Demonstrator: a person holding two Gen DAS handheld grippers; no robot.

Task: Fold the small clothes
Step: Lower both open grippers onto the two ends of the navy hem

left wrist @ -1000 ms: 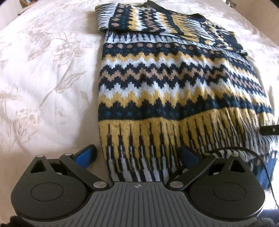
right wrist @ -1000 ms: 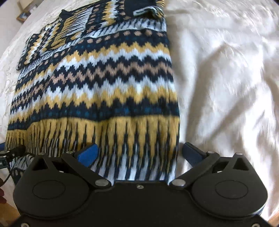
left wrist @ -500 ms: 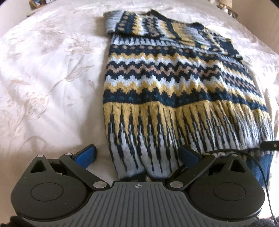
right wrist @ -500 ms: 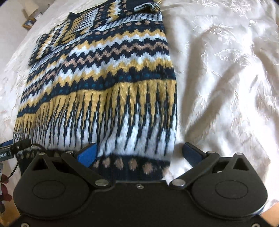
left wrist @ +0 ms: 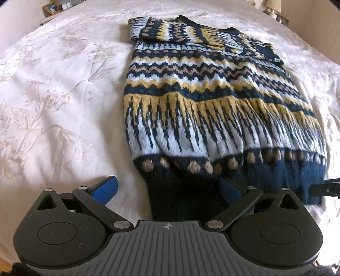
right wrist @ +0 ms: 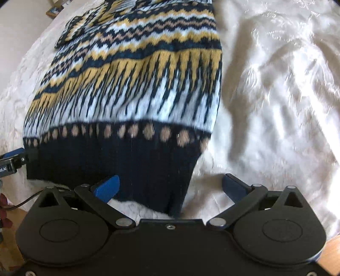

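Note:
A patterned knit sweater [left wrist: 212,102] in navy, yellow, tan and pale blue lies flat on a white bedspread [left wrist: 59,102], sleeves folded in at the far end. Its navy ribbed hem [left wrist: 187,195] is nearest me. My left gripper [left wrist: 167,186] is open, its jaws straddling the hem's left corner. In the right wrist view the sweater [right wrist: 136,85] fills the left half. My right gripper [right wrist: 170,184] is open, straddling the hem's right corner [right wrist: 174,191]. Neither gripper holds the cloth.
The white embroidered bedspread [right wrist: 276,106] spreads rumpled on both sides of the sweater. A small bedside shelf with frames [left wrist: 55,6] stands at the far left. Wooden floor [right wrist: 331,250] shows past the bed's near edge.
Both grippers have drawn back toward the sweater's near end. The navy hem, hidden before, now lies between the jaws. Both stay open.

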